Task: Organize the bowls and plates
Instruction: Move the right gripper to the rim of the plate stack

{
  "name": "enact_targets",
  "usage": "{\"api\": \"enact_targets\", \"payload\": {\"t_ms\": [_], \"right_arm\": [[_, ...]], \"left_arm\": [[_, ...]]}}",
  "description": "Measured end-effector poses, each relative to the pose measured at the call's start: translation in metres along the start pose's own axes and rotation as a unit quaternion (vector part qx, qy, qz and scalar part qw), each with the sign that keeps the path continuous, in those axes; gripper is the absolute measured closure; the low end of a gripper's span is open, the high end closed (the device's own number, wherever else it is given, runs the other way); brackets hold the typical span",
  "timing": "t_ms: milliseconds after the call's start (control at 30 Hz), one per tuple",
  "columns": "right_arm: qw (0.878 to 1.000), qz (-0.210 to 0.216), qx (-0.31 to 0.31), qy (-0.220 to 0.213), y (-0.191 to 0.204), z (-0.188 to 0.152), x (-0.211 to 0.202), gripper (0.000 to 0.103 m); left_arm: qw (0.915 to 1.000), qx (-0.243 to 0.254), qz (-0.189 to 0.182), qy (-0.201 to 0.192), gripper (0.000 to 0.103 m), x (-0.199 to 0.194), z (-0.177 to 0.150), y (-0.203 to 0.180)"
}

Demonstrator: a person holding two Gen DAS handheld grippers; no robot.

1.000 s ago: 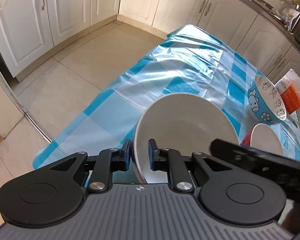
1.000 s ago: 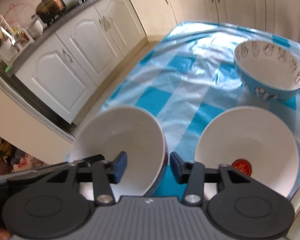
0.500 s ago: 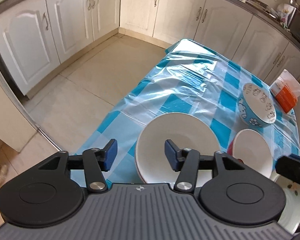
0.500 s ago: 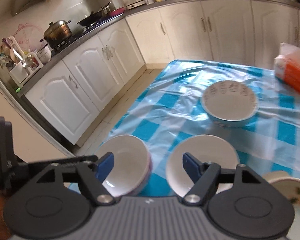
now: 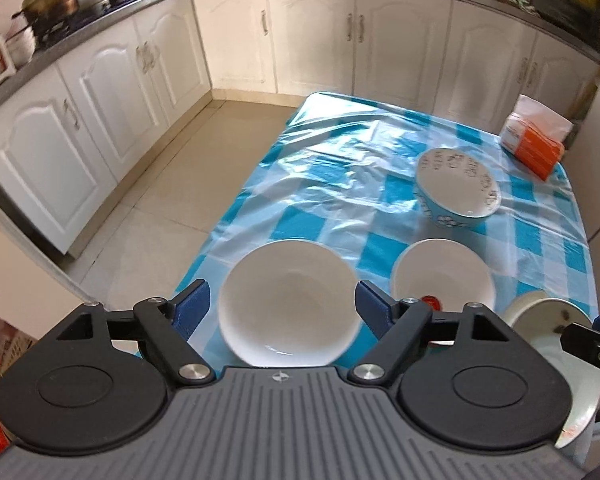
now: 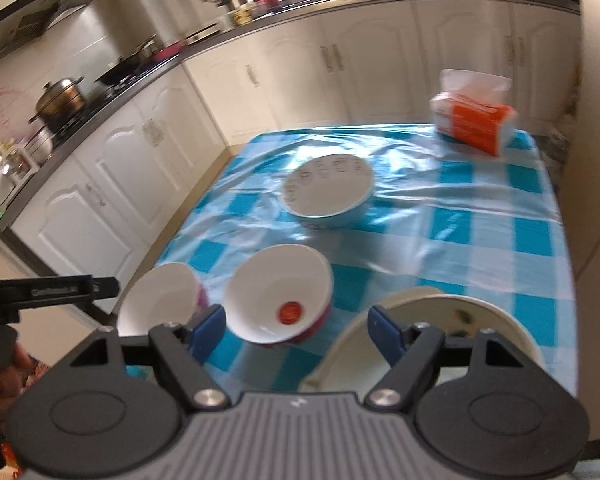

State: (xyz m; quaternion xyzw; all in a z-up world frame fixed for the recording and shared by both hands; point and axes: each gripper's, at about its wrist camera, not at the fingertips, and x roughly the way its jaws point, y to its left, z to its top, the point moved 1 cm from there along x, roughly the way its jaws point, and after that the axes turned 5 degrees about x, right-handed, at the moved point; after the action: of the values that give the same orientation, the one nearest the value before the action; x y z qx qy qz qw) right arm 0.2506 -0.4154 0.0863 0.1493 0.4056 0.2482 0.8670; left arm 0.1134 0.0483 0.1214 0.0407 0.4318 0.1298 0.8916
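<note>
The left gripper (image 5: 283,306) hangs above the near left corner of the worktop (image 5: 340,176), which is covered by a blue-and-white checked plastic cloth. Its jaws are opening, spread wide to either side of a plain white bowl (image 5: 288,300) that sits on the cloth below them — the blue pads touch nothing.

The right gripper (image 6: 296,328) is over the near edge of the worktop, its jaws apart and gripping nothing. In its view the white bowl (image 6: 160,300) shows a purple outer wall and lies at the near left. Just beside it, to the right, stands a 2nd bowl with a red round mark inside (image 6: 280,292), white within and red-pink outside; the left wrist view shows the same bowl (image 5: 444,276) to the right of the plain one, the 2 close but apart.

Farther back, near the middle of the worktop, is a blue bowl with cartoon prints around its inner rim (image 6: 328,190), also seen from the left gripper (image 5: 456,188). At the near right edge lies a cream plate with a small green pattern (image 6: 440,320); the right gripper's right finger overlaps it in the picture, and whether they touch cannot be told. The left view catches the plate (image 5: 548,316) at its right edge.

An orange-and-white tissue pack (image 6: 472,120) rests at the far right corner. White cabinets (image 5: 100,92) line the walls, and a lidded pot (image 6: 60,96) sits on the stove at the left.
</note>
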Motion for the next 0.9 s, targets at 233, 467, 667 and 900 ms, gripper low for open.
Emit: {"api": "enact_targets", "payload": {"t_ms": [233, 467, 667, 900], "right_arm": [[0.999, -0.017, 0.022, -0.017, -0.028, -0.007, -0.024, 0.024], [0.998, -0.039, 0.049, -0.025, -0.06, -0.014, -0.04, 0.023], [0.995, -0.061, 0.071, -0.026, -0.085, -0.019, -0.047, 0.022], [0.993, -0.079, 0.089, -0.022, -0.102, -0.021, -0.047, 0.021]], "left_arm": [[0.9992, 0.038, -0.004, -0.012, 0.003, -0.012, 0.004, -0.028], [0.997, 0.073, -0.015, -0.022, 0.001, -0.022, 0.005, -0.051], [0.9946, 0.097, -0.029, -0.024, 0.0, -0.022, 0.012, -0.075], [0.9921, 0.116, -0.04, -0.022, 0.0, -0.013, 0.019, -0.085]]}}
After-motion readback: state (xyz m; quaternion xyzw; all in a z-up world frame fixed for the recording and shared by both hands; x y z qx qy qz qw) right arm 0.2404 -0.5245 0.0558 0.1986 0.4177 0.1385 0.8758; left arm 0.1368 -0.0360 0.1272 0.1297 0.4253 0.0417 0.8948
